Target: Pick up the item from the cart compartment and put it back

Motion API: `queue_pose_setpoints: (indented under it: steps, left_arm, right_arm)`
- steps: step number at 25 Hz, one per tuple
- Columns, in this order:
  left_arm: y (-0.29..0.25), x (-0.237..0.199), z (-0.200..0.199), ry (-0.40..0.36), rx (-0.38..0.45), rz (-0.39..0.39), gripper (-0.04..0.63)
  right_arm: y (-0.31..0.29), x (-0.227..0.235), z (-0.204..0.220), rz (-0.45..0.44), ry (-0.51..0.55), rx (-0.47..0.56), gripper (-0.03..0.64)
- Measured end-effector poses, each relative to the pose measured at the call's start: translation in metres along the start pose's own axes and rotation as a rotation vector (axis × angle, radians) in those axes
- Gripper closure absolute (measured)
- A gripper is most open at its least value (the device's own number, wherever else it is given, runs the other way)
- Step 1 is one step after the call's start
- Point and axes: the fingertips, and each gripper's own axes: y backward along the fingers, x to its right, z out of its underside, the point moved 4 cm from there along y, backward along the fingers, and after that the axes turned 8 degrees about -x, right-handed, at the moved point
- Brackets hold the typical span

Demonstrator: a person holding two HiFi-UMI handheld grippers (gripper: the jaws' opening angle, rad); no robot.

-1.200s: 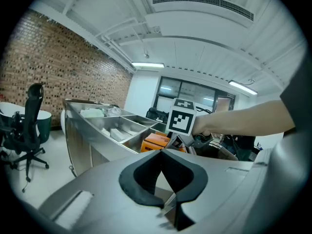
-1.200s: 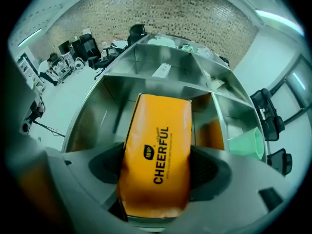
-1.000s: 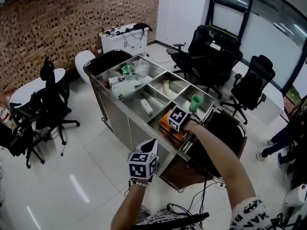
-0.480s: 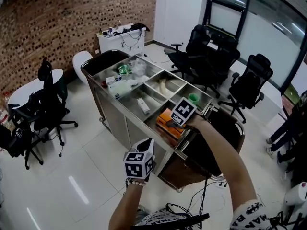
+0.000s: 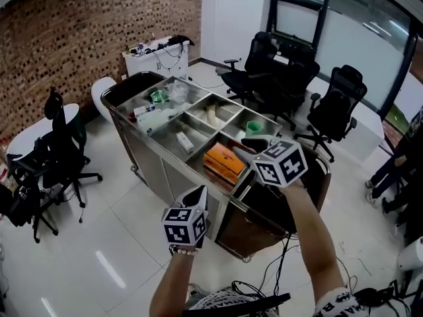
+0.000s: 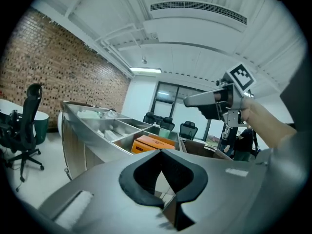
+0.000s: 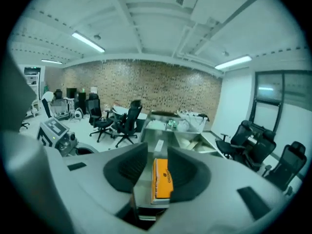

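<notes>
An orange box (image 5: 225,162) lies flat in the near compartment of the steel cart (image 5: 163,166). My right gripper (image 5: 250,144) hangs above the cart's right end, apart from the box. Its jaws are closing with nothing between them; in the right gripper view the orange box (image 7: 162,182) shows through the narrow gap of the right gripper (image 7: 157,152), down in its compartment. My left gripper (image 5: 198,194) is held low in front of the cart, shut and empty. In the left gripper view the left gripper (image 6: 162,152) points toward the orange box (image 6: 155,143) and the right gripper (image 6: 191,100).
Other compartments hold a green cup (image 5: 254,128), a small white box (image 5: 184,140) and plastic-wrapped items (image 5: 160,114). Black office chairs (image 5: 334,107) stand behind the cart, another chair (image 5: 63,144) and a white round table (image 5: 26,134) at the left. Cables (image 5: 284,269) lie on the floor near me.
The right gripper has lifted off the orange box and moved up and to the right. The box stays in its compartment. The left gripper has barely moved.
</notes>
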Motion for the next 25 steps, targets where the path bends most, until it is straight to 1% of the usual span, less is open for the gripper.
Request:
queue_pose_setpoints:
  steps: [1, 2, 5, 8, 13, 16, 19, 25]
  left_arm:
    - [0.002, 0.005, 0.000, -0.007, 0.008, 0.002, 0.592]
    - [0.004, 0.011, 0.000, -0.015, 0.016, 0.004, 0.593]
    - [0.014, 0.029, 0.001, -0.040, 0.032, 0.010, 0.594]
    - [0.025, 0.045, 0.001, -0.064, 0.047, 0.012, 0.592]
    - [0.046, 0.074, 0.005, -0.125, 0.062, 0.001, 0.592]
    - [0.059, 0.089, 0.006, -0.171, 0.076, -0.014, 0.592]
    - [0.070, 0.096, 0.009, -0.175, 0.091, -0.022, 0.593]
    - [0.078, 0.103, 0.026, -0.138, 0.088, -0.020, 0.592]
  right_arm:
    - [0.016, -0.002, -0.003, 0.030, -0.013, 0.067, 0.512]
    - [0.031, -0.004, -0.003, 0.056, -0.032, 0.130, 0.610]
    - [0.071, -0.012, 0.005, 0.088, -0.090, 0.263, 0.607]
    - [0.106, -0.023, 0.020, 0.132, -0.106, 0.335, 0.607]
    - [0.154, -0.045, 0.057, 0.258, -0.105, 0.400, 0.606]
    - [0.171, -0.058, 0.077, 0.297, -0.120, 0.412, 0.606]
    - [0.176, -0.071, 0.096, 0.294, -0.156, 0.410, 0.606]
    - [0.175, -0.090, 0.141, 0.246, -0.297, 0.414, 0.606]
